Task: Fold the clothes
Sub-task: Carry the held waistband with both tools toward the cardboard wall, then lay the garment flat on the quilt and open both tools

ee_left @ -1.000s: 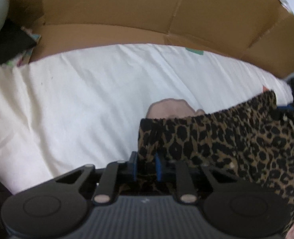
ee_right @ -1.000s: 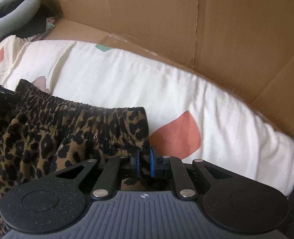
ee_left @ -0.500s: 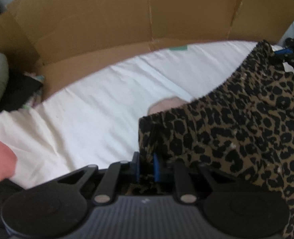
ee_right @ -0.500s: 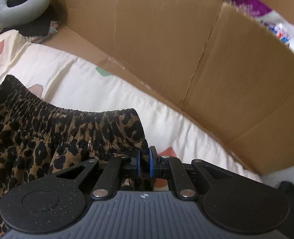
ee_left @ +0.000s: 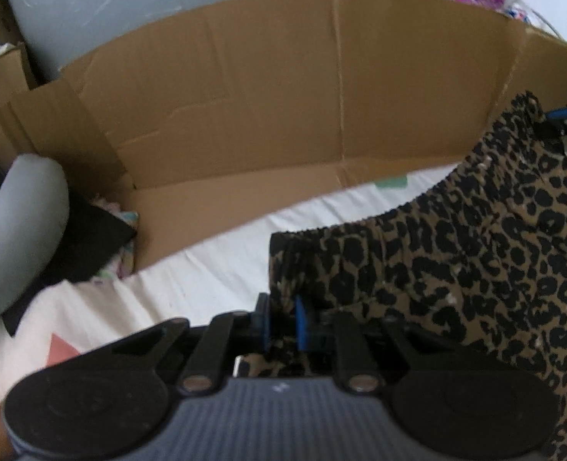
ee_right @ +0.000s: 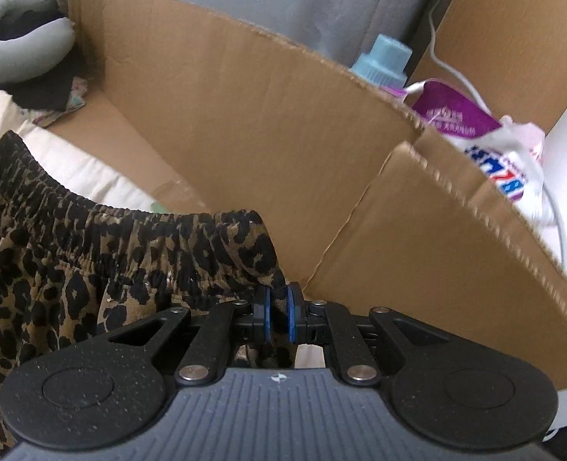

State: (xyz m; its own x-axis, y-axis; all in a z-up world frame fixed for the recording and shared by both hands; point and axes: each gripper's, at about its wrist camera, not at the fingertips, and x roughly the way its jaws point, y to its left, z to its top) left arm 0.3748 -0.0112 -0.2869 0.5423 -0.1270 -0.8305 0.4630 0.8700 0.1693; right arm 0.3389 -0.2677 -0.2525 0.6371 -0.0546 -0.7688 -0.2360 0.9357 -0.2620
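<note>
Two grippers, one leopard-print garment (ee_left: 456,269).

Brown cardboard wall (ee_left: 283,88) spans mid-frame, white sheet (ee_left: 214,269) below; grey pillow (ee_left: 18,230) left edge; blue-capped bottle (ee_right: 383,61) upper right, pale wall behind.

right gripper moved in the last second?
Yes. The right gripper, shut on the leopard-print garment, has risen: the cardboard wall sank in its view, and its top edge and the blue bottle cap behind now show.
</note>
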